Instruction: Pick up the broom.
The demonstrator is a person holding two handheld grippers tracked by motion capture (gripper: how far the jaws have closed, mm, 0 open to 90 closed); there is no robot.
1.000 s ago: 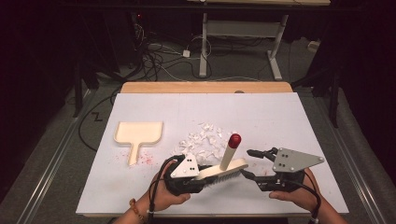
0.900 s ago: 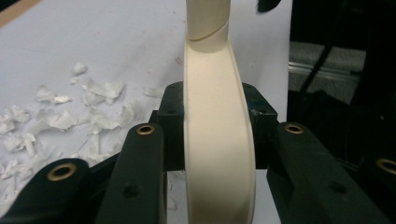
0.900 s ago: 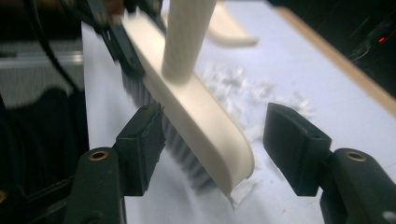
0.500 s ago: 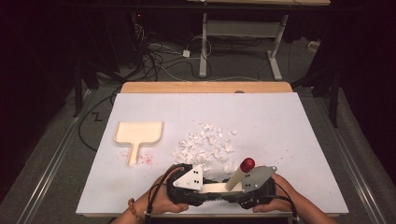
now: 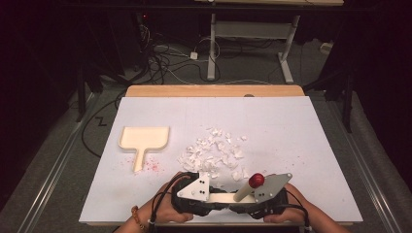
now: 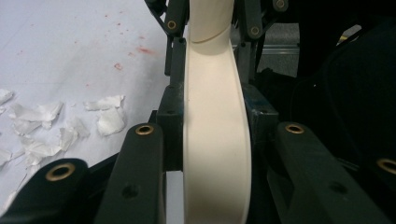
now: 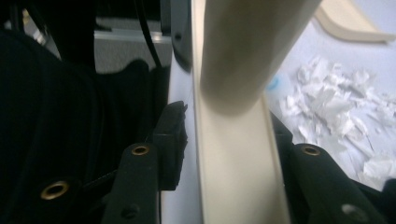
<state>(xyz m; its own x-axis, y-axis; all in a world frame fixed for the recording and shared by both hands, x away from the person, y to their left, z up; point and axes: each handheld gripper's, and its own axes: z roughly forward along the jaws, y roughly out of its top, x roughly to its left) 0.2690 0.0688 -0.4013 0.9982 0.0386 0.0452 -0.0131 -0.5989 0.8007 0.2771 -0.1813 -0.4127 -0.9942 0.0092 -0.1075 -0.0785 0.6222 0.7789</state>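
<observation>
White surface (image 5: 301,126): paper scraps (image 5: 214,153) unswept beyond both grippers; left gripper (image 5: 214,196) and closing right gripper (image 5: 232,198) clamp your brush (image 5: 228,196); dustpan (image 5: 145,138) waits.

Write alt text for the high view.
Two hands at the table's near edge hold the left gripper and right gripper closed on a cream brush with a red-tipped handle; beyond lie torn paper scraps and a cream dustpan.

A dark room surrounds the white table (image 5: 291,126). Beyond its far edge, grey floor (image 5: 252,68) carries tangled cables (image 5: 165,53) and a white desk frame (image 5: 252,34).
</observation>
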